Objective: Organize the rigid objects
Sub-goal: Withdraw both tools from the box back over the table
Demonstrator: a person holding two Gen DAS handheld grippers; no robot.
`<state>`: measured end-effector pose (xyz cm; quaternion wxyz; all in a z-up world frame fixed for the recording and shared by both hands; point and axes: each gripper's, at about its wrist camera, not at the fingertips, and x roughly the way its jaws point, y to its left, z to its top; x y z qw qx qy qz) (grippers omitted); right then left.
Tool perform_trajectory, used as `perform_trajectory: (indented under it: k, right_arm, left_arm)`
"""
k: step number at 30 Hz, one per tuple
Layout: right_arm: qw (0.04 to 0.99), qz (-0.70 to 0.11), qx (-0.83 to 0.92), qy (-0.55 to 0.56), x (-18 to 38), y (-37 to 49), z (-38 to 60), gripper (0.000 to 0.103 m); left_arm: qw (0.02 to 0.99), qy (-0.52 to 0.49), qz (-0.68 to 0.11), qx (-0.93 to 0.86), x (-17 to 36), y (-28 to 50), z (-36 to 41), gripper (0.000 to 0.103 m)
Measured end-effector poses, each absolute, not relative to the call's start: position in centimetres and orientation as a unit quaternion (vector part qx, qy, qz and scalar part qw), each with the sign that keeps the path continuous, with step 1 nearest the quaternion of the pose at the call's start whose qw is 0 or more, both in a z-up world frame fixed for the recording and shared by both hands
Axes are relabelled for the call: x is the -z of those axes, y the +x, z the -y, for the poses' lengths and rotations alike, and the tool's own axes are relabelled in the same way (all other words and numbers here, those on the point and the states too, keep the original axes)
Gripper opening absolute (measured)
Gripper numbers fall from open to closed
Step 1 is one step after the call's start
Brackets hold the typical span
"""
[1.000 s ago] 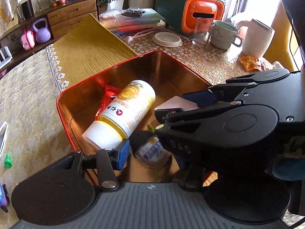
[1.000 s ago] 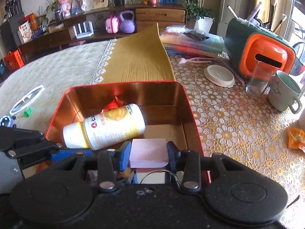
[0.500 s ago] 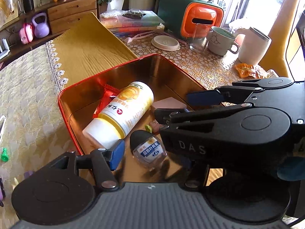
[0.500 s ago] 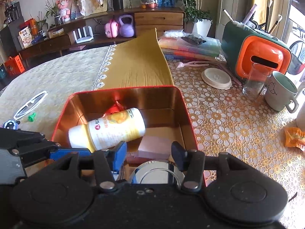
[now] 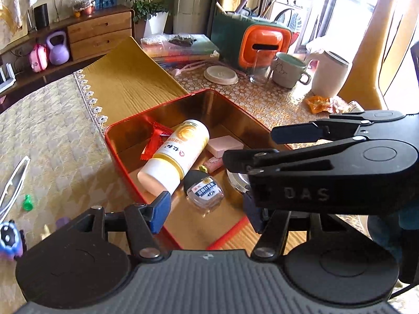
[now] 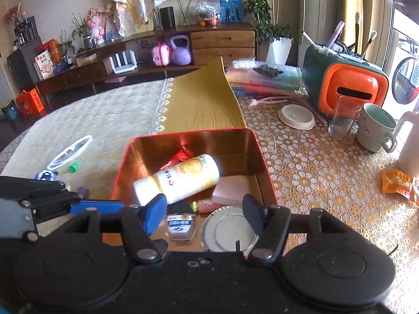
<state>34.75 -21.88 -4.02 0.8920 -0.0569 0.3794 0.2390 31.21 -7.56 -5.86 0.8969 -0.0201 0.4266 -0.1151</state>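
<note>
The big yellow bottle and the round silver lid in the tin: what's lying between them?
A small clear bottle with a black cap, seen in both views, inside the red tin.

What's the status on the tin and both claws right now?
Left claw open, empty. Right claw opening, nothing between its jaws. Red tin holds yellow bottle, pink block, small bottle, round lid. Nothing in the way.
</note>
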Motion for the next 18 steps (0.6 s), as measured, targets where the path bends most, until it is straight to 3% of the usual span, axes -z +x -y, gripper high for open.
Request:
perform_trajectory:
  k: [10,14,18]
  right_arm:
    - [0.896,-0.358,-0.259,-0.04,1.9,30.4,21.9,0.073]
    - [0.897,-0.347,-0.273,-0.032,0.9,28.5,21.5,0.076]
    - [0.899,-0.336,-0.281,-0.028,0.1,27.0,21.1,0.081]
  left_arm:
    - [0.905,-0.029,-0.406,0.122,3.2,26.8,5.8,0.06]
    - [0.91,-0.025,-0.395,0.122,2.4,24.8,5.0,0.07]
    - [0.914,-0.025,-0.387,0.118,1.7,23.0,3.7,0.071]
